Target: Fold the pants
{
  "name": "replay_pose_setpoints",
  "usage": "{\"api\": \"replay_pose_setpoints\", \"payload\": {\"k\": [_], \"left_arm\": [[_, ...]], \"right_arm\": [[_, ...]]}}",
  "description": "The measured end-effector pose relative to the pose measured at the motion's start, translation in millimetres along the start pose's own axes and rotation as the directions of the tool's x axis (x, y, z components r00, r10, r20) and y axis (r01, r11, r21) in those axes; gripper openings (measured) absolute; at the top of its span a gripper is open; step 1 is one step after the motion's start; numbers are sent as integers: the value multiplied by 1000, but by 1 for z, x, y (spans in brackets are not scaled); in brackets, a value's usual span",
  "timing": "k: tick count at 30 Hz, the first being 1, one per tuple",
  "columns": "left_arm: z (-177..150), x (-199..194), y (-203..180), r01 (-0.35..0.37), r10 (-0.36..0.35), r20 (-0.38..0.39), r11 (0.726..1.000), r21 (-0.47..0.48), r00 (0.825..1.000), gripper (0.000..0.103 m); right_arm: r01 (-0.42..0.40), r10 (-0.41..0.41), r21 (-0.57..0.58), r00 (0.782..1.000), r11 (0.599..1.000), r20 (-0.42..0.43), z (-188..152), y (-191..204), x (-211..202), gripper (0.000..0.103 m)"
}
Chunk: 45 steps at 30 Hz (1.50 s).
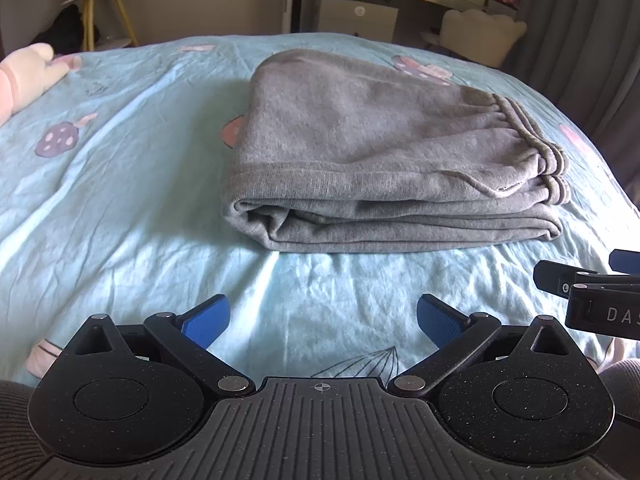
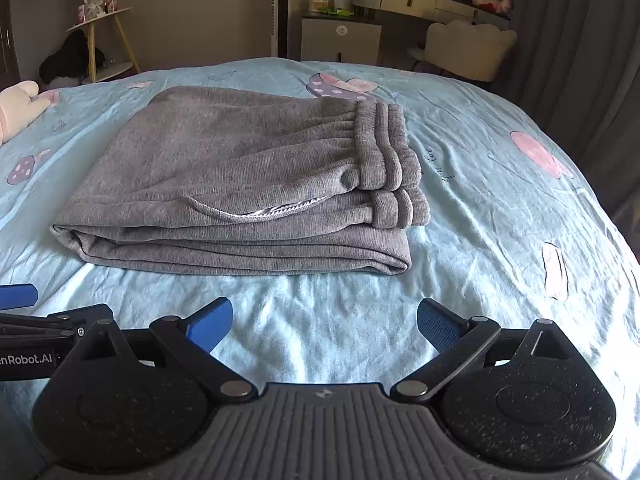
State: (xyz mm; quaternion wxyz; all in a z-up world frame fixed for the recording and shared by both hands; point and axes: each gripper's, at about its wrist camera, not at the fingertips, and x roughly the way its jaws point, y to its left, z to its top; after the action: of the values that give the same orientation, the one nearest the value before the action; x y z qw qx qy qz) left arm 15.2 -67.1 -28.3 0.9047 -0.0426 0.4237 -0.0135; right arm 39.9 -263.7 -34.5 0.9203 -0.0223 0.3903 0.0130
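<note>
The grey pants [image 1: 372,152] lie folded in a thick stack on the light blue bedsheet [image 1: 120,184], with the elastic waistband at the right side. They also show in the right wrist view [image 2: 248,184], with the waistband [image 2: 384,152] on top. My left gripper [image 1: 323,318] is open and empty, a little in front of the stack's near edge. My right gripper [image 2: 325,322] is open and empty, also just in front of the stack. Each gripper shows at the edge of the other's view.
A pink plush toy [image 1: 24,76] lies at the bed's far left. Beyond the bed stand a yellow-legged side table [image 2: 102,36], a white cabinet [image 2: 340,38], a dressing table with a cream chair [image 2: 468,50], and grey curtains [image 2: 580,60] at the right.
</note>
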Motion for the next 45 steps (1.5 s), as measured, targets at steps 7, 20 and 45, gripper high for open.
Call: {"api": "replay_pose_setpoints", "payload": {"k": [7,20,45], "left_arm": [[0,0,-2,1,-1,3,1000,9,1000,103],[1,0,1,5,-5,7,1000,-13,1000,103],[0,0,-1,0,0,10,1000,17,1000,103]], "right_arm": [[-3,3,0,1000,1000,-2,0,-1,1,99],[-10,10,22,1000,1000,-8,0,-3,2,99],[-9,9,38,1000,999,-19,0,-4,3,99]]}}
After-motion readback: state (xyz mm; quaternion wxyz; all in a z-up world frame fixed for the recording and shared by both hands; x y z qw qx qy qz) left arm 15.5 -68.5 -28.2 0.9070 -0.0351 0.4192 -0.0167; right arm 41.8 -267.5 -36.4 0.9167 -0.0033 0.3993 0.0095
